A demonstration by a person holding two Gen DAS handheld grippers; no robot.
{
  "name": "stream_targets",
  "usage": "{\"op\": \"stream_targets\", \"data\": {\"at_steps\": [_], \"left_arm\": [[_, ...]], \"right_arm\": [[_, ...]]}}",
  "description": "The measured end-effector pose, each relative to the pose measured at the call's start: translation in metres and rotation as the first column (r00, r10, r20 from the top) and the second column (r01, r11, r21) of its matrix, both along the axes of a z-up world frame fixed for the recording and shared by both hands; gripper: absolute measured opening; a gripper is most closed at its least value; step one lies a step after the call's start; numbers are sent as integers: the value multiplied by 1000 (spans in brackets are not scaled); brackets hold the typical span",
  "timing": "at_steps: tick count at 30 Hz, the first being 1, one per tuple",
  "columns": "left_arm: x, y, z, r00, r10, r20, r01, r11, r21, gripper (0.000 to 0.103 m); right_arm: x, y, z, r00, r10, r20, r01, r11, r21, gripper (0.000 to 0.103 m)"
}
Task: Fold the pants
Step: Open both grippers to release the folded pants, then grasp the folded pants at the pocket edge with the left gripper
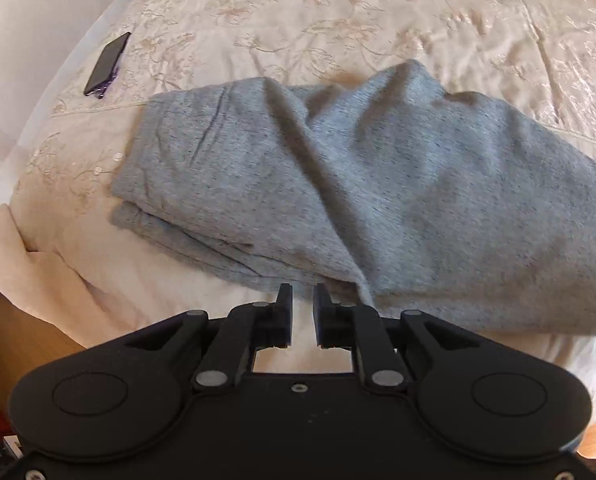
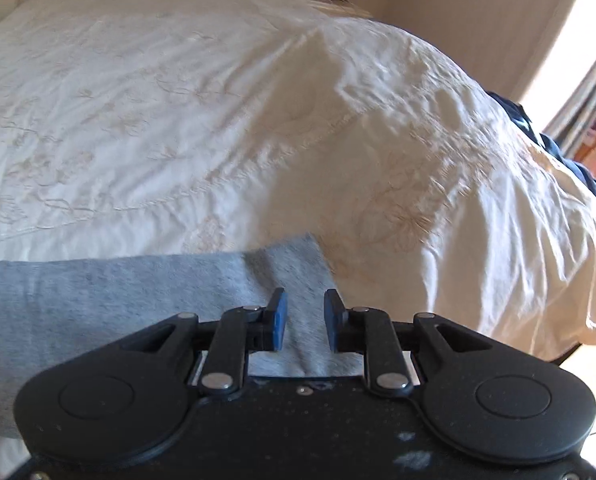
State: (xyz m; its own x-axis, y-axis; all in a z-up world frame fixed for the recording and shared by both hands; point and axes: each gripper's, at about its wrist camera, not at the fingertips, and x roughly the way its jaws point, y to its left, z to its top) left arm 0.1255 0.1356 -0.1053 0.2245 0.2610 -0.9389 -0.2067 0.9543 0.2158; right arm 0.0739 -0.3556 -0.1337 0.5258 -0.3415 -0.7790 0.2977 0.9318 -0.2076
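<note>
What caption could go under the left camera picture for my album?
Left gripper, jaws apart and empty, at the near edge of folded grey pants on a cream embroidered bedspread, a dark phone nearby.

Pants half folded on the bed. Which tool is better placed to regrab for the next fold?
Probably right. The right tool is open directly over the pants end; the left tool hovers off their near edge.

Heathered grey knit pants [image 1: 378, 184], folded over in rumpled layers, lay near the edge of a cream embroidered bedspread [image 1: 258, 12], one diagonal crease.
</note>
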Motion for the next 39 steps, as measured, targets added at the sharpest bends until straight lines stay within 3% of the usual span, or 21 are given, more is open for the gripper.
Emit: {"op": "stream_targets", "data": {"at_steps": [3, 5, 8, 10, 14, 16, 21, 25, 26, 27, 28, 31, 36, 39], "left_arm": [[18, 32, -4, 998, 55, 6, -55, 998, 28, 21], [30, 54, -7, 997, 80, 10, -80, 997, 23, 21], [47, 85, -20, 996, 83, -28, -83, 997, -2, 22], [53, 108, -35, 990, 104, -90, -110, 991, -69, 26], [47, 147, -50, 978, 181, -107, -201, 953, -225, 26], [46, 158, -56, 974, 196, -113, -219, 940, -263, 26], [51, 170, -74, 973, 179, -146, -218, 924, -314, 42], [61, 170, -84, 960, 217, -178, -266, 904, -334, 43], [62, 169, -83, 960, 223, -171, -270, 903, -334, 34], [61, 171, -81, 959, 239, -152, -277, 904, -327, 4], [60, 175, -77, 957, 257, -133, -287, 904, -318, 4], [49, 187, -69, 932, 335, -135, -361, 869, -338, 3], [29, 190, -61, 934, 332, -134, -357, 890, -282, 3], [30, 180, -65, 943, 289, -167, -321, 923, -214, 2]], "right_arm": [[20, 38, 5, 992, 122, 12, -123, 990, 66, 22], [33, 69, 9, 974, 224, 33, -226, 958, 178, 22], [49, 128, 10, 942, 333, 38, -331, 907, 259, 22], [58, 169, 8, 928, 370, 33, -364, 890, 276, 22], [67, 236, 5, 908, 419, 18, -404, 861, 310, 22], [72, 270, 2, 900, 435, 16, -415, 845, 337, 22], [78, 329, -3, 883, 469, 8, -438, 818, 373, 22], [83, 358, -4, 868, 496, 11, -461, 799, 386, 22], [84, 363, -3, 863, 506, 8, -470, 796, 380, 22], [84, 367, -2, 859, 511, 7, -476, 795, 377, 22], [85, 370, -2, 855, 518, 4, -481, 791, 377, 22], [89, 375, -4, 846, 533, -13, -489, 786, 378, 22], [100, 374, -9, 843, 537, -34, -481, 780, 401, 22], [111, 371, -11, 838, 545, -39, -488, 779, 394, 22]]}}
